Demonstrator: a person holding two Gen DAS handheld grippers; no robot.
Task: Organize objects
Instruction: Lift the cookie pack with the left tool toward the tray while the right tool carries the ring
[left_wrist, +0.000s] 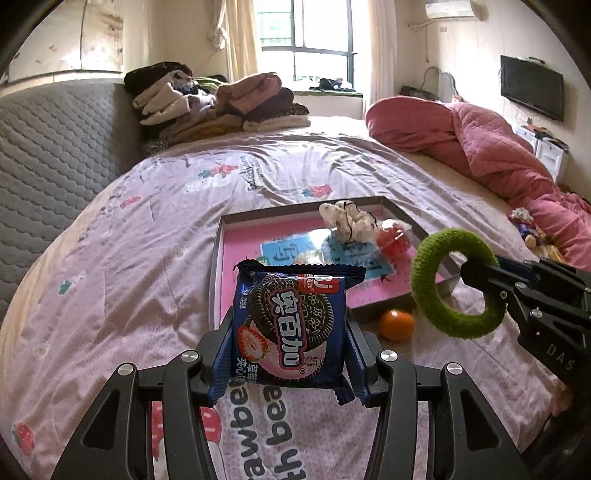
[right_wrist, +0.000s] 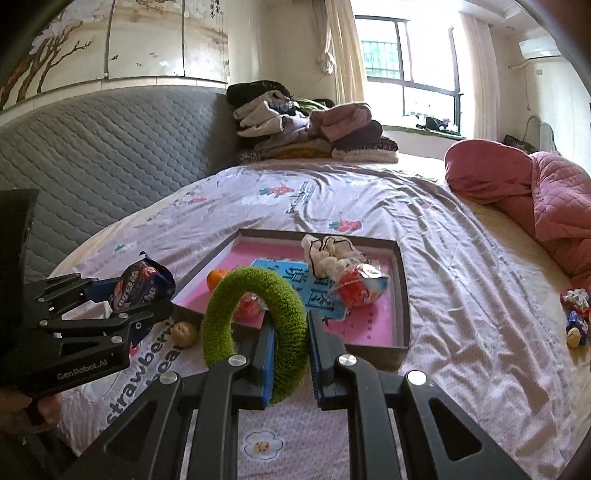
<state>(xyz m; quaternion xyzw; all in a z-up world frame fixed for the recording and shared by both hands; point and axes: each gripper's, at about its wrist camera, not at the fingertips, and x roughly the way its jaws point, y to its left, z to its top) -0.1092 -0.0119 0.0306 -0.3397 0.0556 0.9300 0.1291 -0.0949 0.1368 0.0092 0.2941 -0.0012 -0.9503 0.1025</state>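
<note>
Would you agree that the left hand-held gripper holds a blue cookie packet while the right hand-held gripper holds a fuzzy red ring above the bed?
Not quite: the ring is green, not red. The right wrist view shows the right hand-held gripper shut on the fuzzy green ring. The left hand-held gripper does hold the blue cookie packet above the bed.

Both wrist views toward tray (left_wrist: 221, 236)

Glossy foil cookie packet (left_wrist: 291, 325), fuzzy green cloth ring (right_wrist: 258, 328), matt black plastic claws, wrinkled cotton bedsheet (left_wrist: 147, 229).
</note>
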